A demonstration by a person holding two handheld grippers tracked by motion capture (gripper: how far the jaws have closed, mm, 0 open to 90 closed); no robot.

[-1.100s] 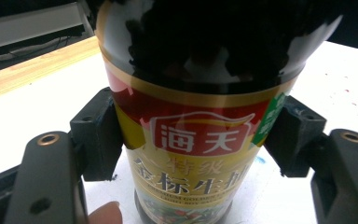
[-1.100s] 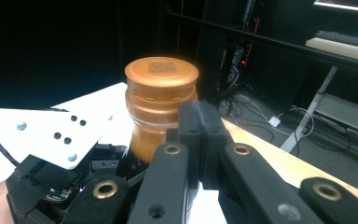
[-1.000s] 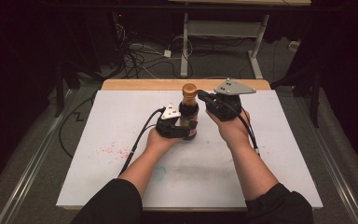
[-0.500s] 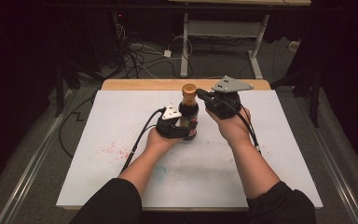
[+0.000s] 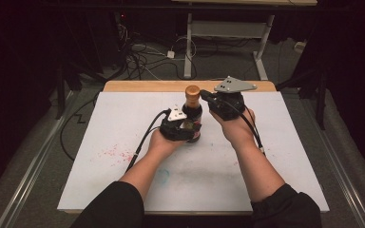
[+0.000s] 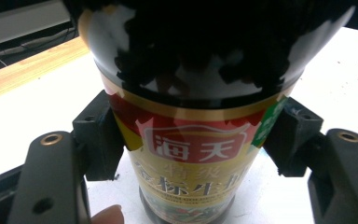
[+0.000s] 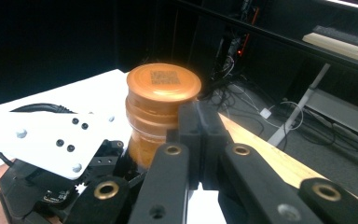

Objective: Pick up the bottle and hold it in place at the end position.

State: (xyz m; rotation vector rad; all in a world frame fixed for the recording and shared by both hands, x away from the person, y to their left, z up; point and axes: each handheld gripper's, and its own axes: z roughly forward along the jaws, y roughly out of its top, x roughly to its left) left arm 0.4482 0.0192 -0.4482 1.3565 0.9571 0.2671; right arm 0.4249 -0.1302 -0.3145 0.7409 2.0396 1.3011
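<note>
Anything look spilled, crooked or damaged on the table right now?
Red speckles stain the white table cover left of the person's left forearm, like dried splatter. The sauce bottle stands upright, cap on.

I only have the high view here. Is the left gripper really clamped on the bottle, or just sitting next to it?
Observer: Clamped. In the left gripper view the left gripper has a pad pressed on each side of the bottle, across its red and gold label.
Operator: And the right one, is it open?
Observer: No, the right gripper is shut with nothing between its jaws, tips beside the orange cap.
Operator: Is the cap lifted?
Observer: It looks seated flat on the neck.
</note>
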